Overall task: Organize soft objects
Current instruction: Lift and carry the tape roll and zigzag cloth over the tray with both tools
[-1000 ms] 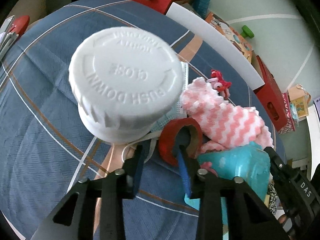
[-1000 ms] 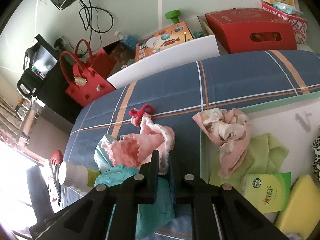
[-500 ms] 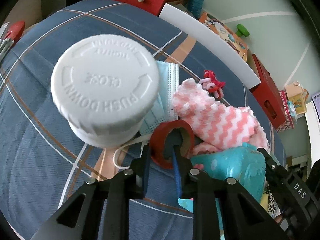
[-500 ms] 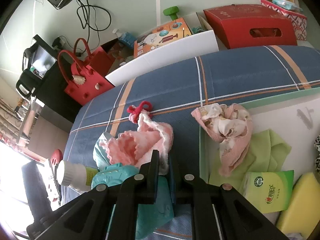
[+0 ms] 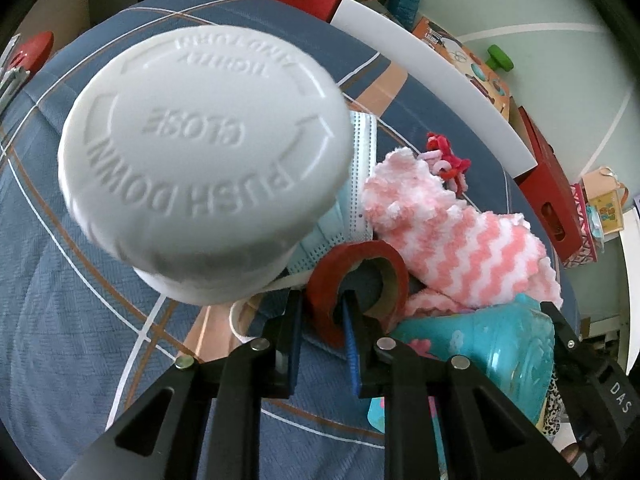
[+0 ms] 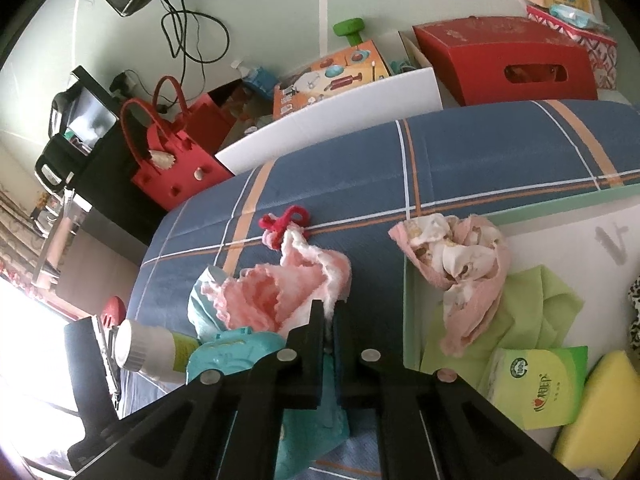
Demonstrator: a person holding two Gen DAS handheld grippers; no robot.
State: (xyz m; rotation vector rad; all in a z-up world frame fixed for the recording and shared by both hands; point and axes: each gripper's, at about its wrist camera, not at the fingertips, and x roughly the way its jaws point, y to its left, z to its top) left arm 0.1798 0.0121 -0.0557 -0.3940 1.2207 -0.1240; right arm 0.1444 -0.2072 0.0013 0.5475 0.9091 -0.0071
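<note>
On the blue plaid bedspread [image 6: 480,152] the pink-and-white zigzag fleece cloth [image 5: 460,232] lies fluffy and crumpled — in the right wrist view it bunches up directly in front of the right gripper [image 6: 331,322], whose fingers are pressed nearly together on a white edge of it. From left to right in that view: one white-capped bottle [image 6: 152,352] lying on its side, one pale blue face mask [image 6: 200,304] under the fleece, one teal cloth [image 6: 240,350] at the fingers' base, one red pipe-cleaner twist [image 6: 286,220], then the mint-rimmed white tray [image 6: 412,320]. The tray holds one crumpled pink printed cloth [image 6: 460,272], one green cloth [image 6: 536,312], one green tissue pack [image 6: 540,384] and one yellow sponge [image 6: 600,408].

In the left wrist view the bottle's cap looms large at left, and the left gripper [image 5: 322,320] stands partly open — one finger outside, one inside the single red tape roll [image 5: 332,280], straddling its wall without clearly squeezing it.
</note>
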